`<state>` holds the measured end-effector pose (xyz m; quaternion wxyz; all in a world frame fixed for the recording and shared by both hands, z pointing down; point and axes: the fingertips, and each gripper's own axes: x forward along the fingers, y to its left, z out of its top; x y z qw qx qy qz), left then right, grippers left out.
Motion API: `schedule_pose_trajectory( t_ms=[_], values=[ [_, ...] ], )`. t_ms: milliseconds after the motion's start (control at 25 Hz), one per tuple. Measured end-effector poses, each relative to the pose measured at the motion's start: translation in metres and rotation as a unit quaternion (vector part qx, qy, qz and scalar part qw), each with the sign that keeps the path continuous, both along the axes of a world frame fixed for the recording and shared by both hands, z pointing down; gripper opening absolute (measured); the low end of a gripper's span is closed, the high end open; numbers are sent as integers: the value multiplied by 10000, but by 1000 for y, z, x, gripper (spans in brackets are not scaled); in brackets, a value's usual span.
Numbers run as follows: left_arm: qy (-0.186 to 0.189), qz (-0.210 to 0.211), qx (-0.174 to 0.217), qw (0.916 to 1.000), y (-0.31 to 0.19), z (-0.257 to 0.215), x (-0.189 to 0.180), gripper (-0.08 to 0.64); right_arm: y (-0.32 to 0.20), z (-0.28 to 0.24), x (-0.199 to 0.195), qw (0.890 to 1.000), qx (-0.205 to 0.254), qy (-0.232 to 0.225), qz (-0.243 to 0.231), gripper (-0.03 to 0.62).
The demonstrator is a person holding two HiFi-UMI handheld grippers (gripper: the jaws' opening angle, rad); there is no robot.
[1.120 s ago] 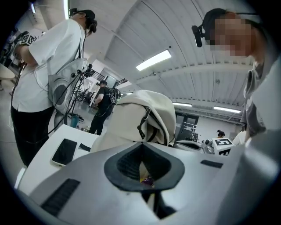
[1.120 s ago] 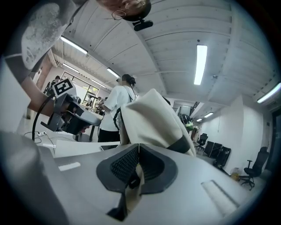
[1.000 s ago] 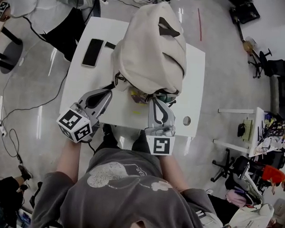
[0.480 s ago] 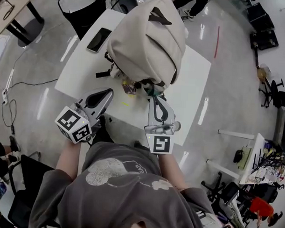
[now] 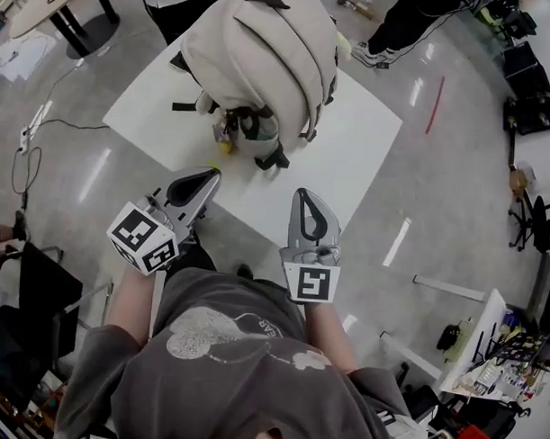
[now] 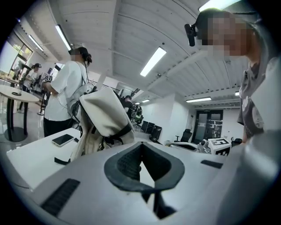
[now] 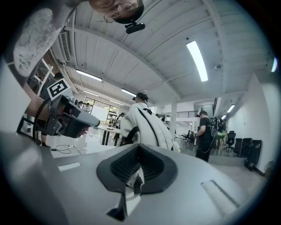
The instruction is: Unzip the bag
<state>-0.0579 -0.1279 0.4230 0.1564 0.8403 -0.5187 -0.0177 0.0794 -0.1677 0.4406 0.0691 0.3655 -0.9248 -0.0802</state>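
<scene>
A cream backpack [image 5: 263,56] with black straps stands upright on the white table [image 5: 349,149]; its lower opening gapes and shows colourful contents [image 5: 235,130]. The same backpack [image 6: 103,118] rises ahead in the left gripper view, and in the right gripper view the backpack [image 7: 147,127] stands beyond the jaws. My left gripper [image 5: 203,177] is shut and empty, held off the table's near edge. My right gripper [image 5: 304,199] is also shut and empty, near the table's front edge, well short of the bag.
A phone [image 6: 63,139] lies on the table left of the bag. A person in a white shirt [image 6: 66,99] stands behind the table; another in black [image 7: 205,134] stands further off. Office chairs and cluttered desks [image 5: 486,374] sit at the right. Cables [image 5: 30,143] run over the floor at left.
Both grippers have drawn back from the bag's opening to beyond the table's near edge. The bag and table now lie further away and higher in the head view.
</scene>
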Motion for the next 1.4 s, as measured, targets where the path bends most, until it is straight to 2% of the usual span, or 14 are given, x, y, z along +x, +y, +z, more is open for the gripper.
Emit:
schedule_pose_trajectory(
  t_ms=[80,160,280,480,640,880,1080,1400],
  values=[
    [-25,-349,-8,9994,16,-2,9,6,13,6,10,9995,23,121,-304,0],
    [-87,-617,-94,9980,35,-1,18,6,23,17,17,9988,-155,79,-450,0],
    [-160,-802,-209,9964,67,-5,32,6,40,24,26,9972,-480,-75,-571,0],
    [-4,-1322,-320,9907,106,-12,26,6,62,12,19,9945,-383,-59,-970,0],
    [57,-1533,-360,9875,124,-8,29,6,77,10,19,9933,-419,-83,-1076,0],
    [-54,-1811,-311,9830,162,-5,36,6,113,17,4,9892,-496,170,-1371,0],
    [-105,-2373,-402,9706,223,5,19,6,156,6,-7,9873,-299,110,-1558,0],
    [31,-2606,-459,9643,317,11,41,6,242,-6,22,9870,-238,293,-1562,0]
  ],
)
